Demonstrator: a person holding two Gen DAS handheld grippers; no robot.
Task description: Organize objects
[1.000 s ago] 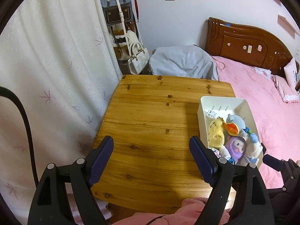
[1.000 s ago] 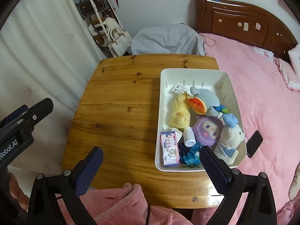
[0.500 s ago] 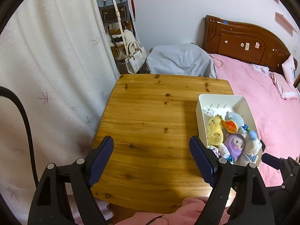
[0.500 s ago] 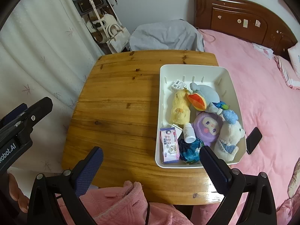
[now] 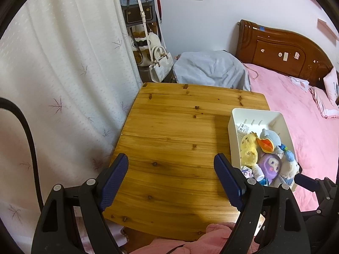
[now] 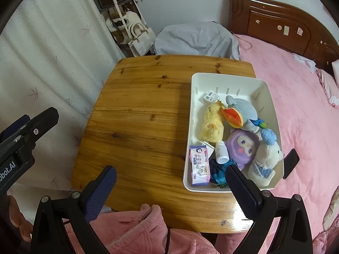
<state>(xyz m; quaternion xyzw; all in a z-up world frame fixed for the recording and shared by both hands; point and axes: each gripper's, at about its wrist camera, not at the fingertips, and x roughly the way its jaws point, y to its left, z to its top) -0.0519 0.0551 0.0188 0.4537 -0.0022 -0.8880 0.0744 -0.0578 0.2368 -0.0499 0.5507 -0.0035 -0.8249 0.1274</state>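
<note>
Both tongs spread wide, gripping nothing: left tongs (image 5: 171,176) over bare desk (image 6: 137,114), right tongs (image 6: 170,187) above near desk edge. White bin (image 6: 273,110) on desk's right side beside bed (image 6: 307,105), long axis running near-to-far. Inside: yellow chick plush (image 6: 213,124) lengthwise, tissue pack (image 6: 199,165) lengthwise at near-left corner, white bottle (image 6: 221,151) lying down.
</note>
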